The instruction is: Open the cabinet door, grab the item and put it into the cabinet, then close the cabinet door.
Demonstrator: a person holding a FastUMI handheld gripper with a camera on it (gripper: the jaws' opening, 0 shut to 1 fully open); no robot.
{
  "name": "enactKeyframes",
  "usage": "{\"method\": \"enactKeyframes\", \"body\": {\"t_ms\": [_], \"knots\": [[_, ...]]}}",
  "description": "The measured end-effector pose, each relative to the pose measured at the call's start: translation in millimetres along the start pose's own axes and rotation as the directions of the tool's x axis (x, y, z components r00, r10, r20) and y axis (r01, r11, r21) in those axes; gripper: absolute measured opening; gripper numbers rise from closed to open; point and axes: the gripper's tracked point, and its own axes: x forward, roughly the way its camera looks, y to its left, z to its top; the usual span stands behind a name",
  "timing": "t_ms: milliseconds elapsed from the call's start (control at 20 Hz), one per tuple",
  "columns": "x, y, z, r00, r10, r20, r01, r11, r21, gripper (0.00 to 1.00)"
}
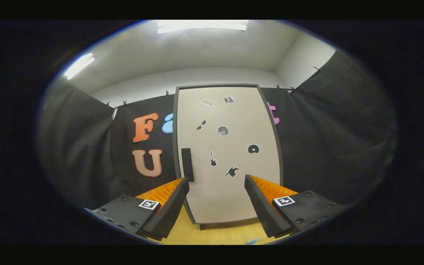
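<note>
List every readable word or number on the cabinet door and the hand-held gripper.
On the cabinet door: none; its stickers are pictures without words.
On the hand-held gripper: none; its square markers carry patterns, not letters. Its fingers stand open and empty, the door beyond them.

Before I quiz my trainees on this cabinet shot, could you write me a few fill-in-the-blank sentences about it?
1. The cabinet door is ____.
2. The dark handle sits near the door's ____ edge.
3. The gripper fingers are ____, holding nothing.
4. The cabinet stands on a ____ table.

Missing words: closed; left; open; wooden
</note>
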Motion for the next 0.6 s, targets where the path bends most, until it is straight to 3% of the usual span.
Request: {"method": "enactKeyframes", "body": {"t_ms": [200,600], "knots": [[37.6,28.3,3.1,0.997,0.058,-0.042,-0.058,0.998,0.015,0.97],[129.2,60.3,-17.6,0.994,0.067,-0.09,-0.072,0.996,-0.048,0.97]]}}
